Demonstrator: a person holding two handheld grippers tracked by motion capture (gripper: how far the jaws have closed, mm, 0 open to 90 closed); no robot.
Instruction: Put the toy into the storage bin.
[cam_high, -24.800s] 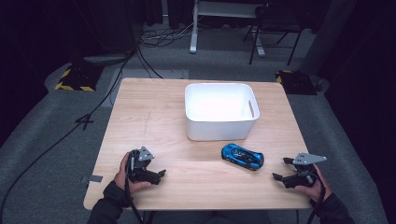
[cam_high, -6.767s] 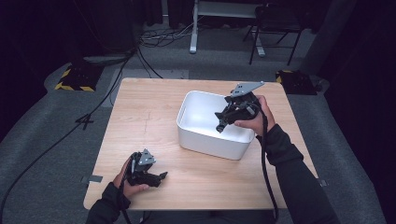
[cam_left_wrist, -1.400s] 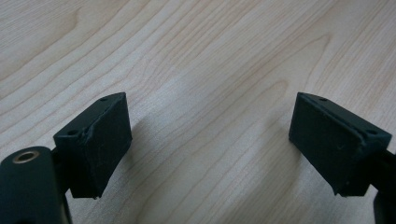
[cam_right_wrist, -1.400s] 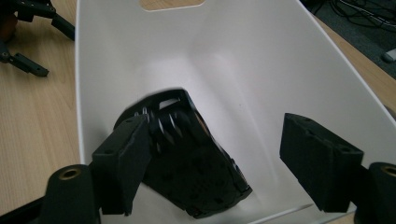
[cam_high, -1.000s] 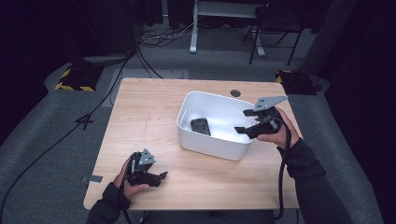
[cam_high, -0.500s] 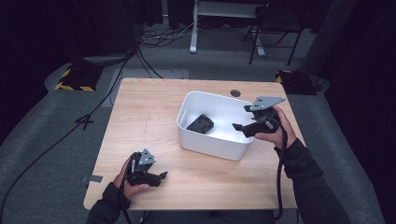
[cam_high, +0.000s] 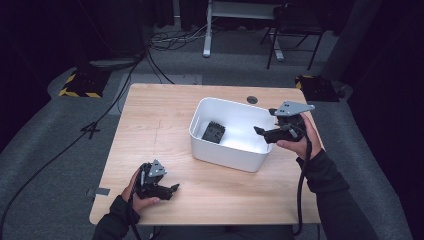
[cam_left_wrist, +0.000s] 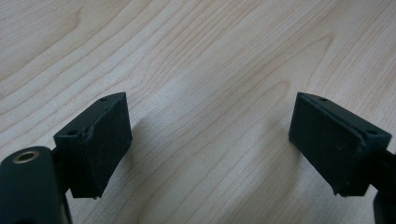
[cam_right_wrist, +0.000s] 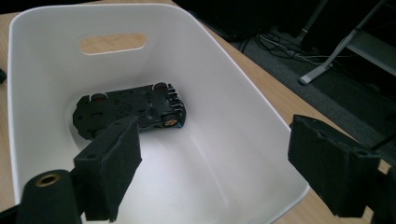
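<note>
The toy car (cam_high: 213, 132) is seen lying in the white bin (cam_high: 250, 161), toward the bin's left wall, with its black underside turned up against that wall; in the right gripper view the chassis (cam_right_wrist: 133, 110) and small wheels are shown, with a trace of blue at one end. The right hand-held gripper (cam_high: 260, 132) is held over the bin's right rim, its jaws having just been opening, with nothing between them: the car is released. The left hand-held gripper (cam_high: 172, 189) is rested near the bench's front-left corner, its jaws parted wide and empty over bare wood.

The car is judged to be light and rigid, made of hard plastic, and somewhat slick on its painted shell. Its wheels may be expected to roll, so a push along its length would send it off. A hold is best taken across the body's two long sides, between the wheels, where the flanks are flat and parallel; the small parts at the ends are better left alone.

The bench (cam_high: 160, 110) is a pale wood-grain top, smooth and level, with a cable port near its back edge. It is surrounded by grey carpet, trailing cables and dark surroundings, with desk legs and a chair behind.
</note>
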